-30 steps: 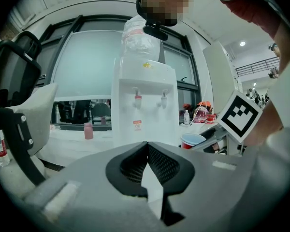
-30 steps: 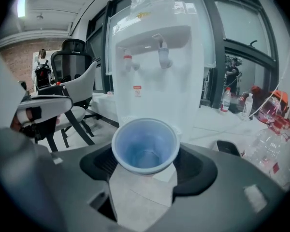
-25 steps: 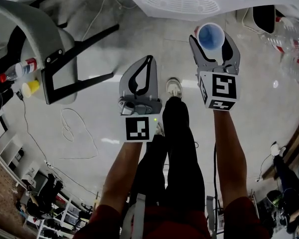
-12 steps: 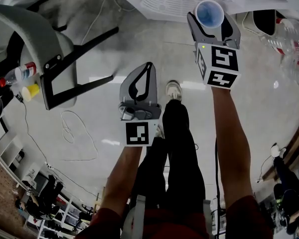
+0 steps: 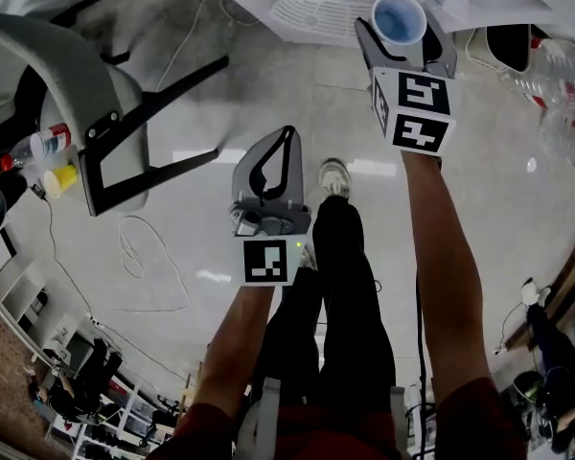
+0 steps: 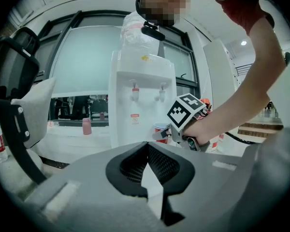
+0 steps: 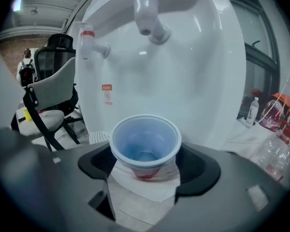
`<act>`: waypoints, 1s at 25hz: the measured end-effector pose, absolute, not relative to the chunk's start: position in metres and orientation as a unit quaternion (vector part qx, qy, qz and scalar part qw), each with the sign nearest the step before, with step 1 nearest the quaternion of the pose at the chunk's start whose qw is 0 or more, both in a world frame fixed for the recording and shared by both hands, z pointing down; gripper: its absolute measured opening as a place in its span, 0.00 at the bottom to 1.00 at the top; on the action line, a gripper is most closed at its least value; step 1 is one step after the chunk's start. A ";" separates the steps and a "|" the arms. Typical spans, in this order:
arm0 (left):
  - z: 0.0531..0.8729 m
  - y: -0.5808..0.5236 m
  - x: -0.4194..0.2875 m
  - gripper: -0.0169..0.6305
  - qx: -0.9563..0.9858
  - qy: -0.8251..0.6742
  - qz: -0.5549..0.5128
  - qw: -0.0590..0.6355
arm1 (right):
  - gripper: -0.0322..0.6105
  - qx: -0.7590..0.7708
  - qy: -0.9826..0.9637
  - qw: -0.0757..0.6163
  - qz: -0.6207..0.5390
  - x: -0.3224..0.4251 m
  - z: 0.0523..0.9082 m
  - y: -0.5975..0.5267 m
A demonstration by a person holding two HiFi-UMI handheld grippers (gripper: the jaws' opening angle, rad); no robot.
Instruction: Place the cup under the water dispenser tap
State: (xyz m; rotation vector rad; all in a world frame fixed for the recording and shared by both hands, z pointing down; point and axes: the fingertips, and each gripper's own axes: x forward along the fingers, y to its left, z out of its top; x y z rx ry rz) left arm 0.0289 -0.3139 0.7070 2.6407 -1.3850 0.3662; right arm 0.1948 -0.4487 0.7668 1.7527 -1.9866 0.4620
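White, smooth plastic makes up the dispenser [image 7: 198,86], a tall box with a rounded front that fills the right gripper view. Glossy pale floor [image 5: 201,199] spreads across the head view, with a grey chair [image 5: 57,75] on black legs at upper left. At top centre lies the dispenser's slotted oval grille [image 5: 316,12].

Your left gripper [image 5: 286,134] is pressed together at the tips, with nothing inside. Your right gripper [image 5: 401,36] pinches the cup [image 7: 145,141] in its curved black pads, which touch the wall on both sides. Its jaws have just been opening a little.

You hold the cup upright, mouth up, long axis vertical. It is round and thin-walled, bluish inside, and tapers to a red band at the base. It sits low and central in the right gripper view, below the white tap [image 7: 147,16]. A red-capped tap [image 7: 88,41] stands to its left. The small red label [image 7: 107,94] is too small to read.
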 end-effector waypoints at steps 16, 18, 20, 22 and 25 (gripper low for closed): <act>0.690 -0.300 0.019 0.03 0.868 -0.476 0.112 0.084 | 0.70 0.624 -0.717 0.229 0.212 0.188 0.794 -0.368; 0.686 -0.296 0.015 0.03 0.866 -0.480 0.110 0.085 | 0.70 0.622 -0.716 0.232 0.216 0.185 0.797 -0.349; 0.680 -0.291 0.010 0.03 0.866 -0.481 0.112 0.083 | 0.70 0.618 -0.717 0.235 0.221 0.179 0.796 -0.329; 0.676 -0.286 0.004 0.03 0.864 -0.481 0.117 0.090 | 0.69 0.614 -0.718 0.240 0.224 0.173 0.792 -0.311; 0.665 -0.284 -0.004 0.03 0.863 -0.485 0.104 0.099 | 0.68 0.611 -0.721 0.241 0.221 0.166 0.780 -0.292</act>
